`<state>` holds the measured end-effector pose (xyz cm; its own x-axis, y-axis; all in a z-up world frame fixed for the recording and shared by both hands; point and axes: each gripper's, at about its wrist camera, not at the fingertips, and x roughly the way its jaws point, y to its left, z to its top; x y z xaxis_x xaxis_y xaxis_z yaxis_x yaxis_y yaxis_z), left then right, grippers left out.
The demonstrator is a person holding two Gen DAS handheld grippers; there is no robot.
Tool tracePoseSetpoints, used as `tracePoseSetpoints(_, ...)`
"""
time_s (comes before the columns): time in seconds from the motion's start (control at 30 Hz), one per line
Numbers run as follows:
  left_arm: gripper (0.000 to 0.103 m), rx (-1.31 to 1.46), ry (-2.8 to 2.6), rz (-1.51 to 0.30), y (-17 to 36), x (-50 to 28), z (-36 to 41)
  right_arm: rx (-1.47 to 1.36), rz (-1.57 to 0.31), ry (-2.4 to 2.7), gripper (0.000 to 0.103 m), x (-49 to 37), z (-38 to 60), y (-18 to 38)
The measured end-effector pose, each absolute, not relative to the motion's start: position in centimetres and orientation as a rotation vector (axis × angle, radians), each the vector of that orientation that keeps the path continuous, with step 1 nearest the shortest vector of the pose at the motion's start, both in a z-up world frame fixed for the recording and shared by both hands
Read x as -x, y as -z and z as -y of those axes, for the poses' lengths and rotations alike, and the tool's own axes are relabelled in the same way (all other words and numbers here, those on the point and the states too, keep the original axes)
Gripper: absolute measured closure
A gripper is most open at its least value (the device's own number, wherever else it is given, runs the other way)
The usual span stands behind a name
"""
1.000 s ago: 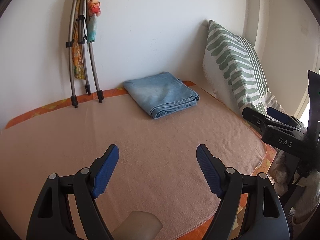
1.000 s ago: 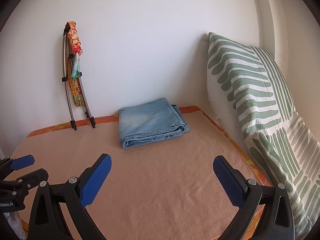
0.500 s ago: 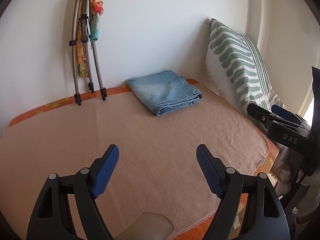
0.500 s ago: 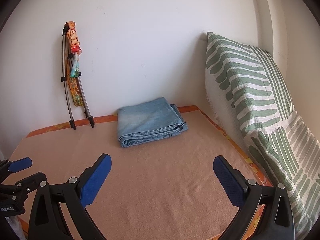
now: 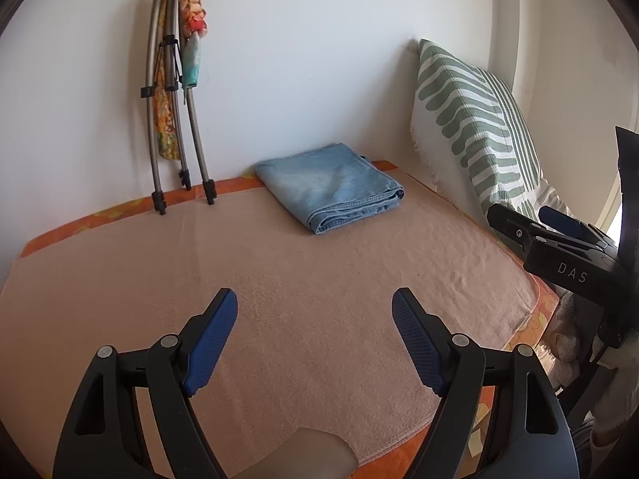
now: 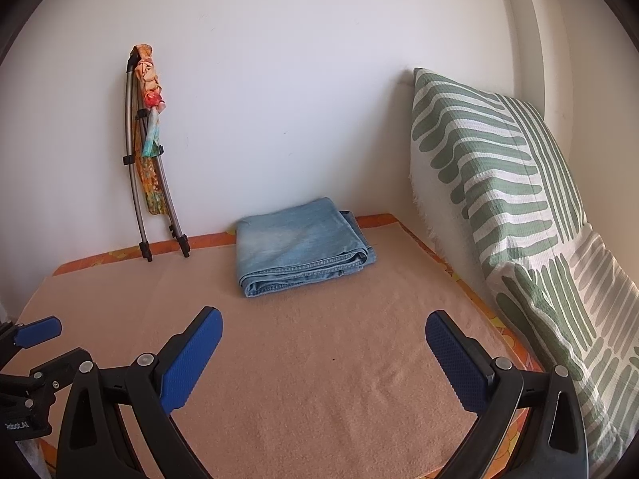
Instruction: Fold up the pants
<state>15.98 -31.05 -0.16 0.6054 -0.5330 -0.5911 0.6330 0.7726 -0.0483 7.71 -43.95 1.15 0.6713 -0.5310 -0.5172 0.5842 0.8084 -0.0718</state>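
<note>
A pair of light blue jeans point(image 5: 329, 185) lies folded into a compact rectangle at the far end of a peach blanket point(image 5: 303, 279), close to the wall. The right wrist view shows the same folded jeans point(image 6: 299, 249) straight ahead. My left gripper point(image 5: 313, 313) hovers open over the near part of the blanket, well short of the jeans, with nothing between its blue pads. My right gripper point(image 6: 323, 331) is open too and holds nothing. The right gripper also shows at the right edge of the left wrist view, as a black body marked DAS.
A green and white striped pillow point(image 6: 499, 183) leans against the right wall. A folded metal frame with colourful cloth point(image 5: 171, 92) stands against the back wall at the left. An orange patterned sheet point(image 5: 120, 215) edges the blanket point(image 6: 319, 359).
Both views shift only slightly, the left one a little more. The jeans lie unmoved and both grippers stay open and empty.
</note>
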Motion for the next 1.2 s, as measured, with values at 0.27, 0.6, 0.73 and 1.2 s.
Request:
tracePoseSetpoints(0.27,0.023,-0.174,0.679,-0.628,0.25,-15.90,31.26,-0.104,-0.548,0.632,0.000,-7.69,43.87,-1.11)
tracePoseSetpoints(0.6,0.023,-0.171,0.688,-0.627,0.24,-15.91,31.27,-0.104,-0.543,0.640,0.000,-7.39,43.81,-1.28)
tracePoseSetpoints(0.73,0.023,-0.172,0.685,-0.621,0.18,-15.80,31.14,-0.118,-0.546,0.635,0.000,-7.39,43.99,-1.22)
tracePoseSetpoints(1.2,0.023,-0.174,0.690,-0.618,0.11,-15.69,31.26,-0.116,-0.544,0.635,0.000,-7.40,44.17,-1.23)
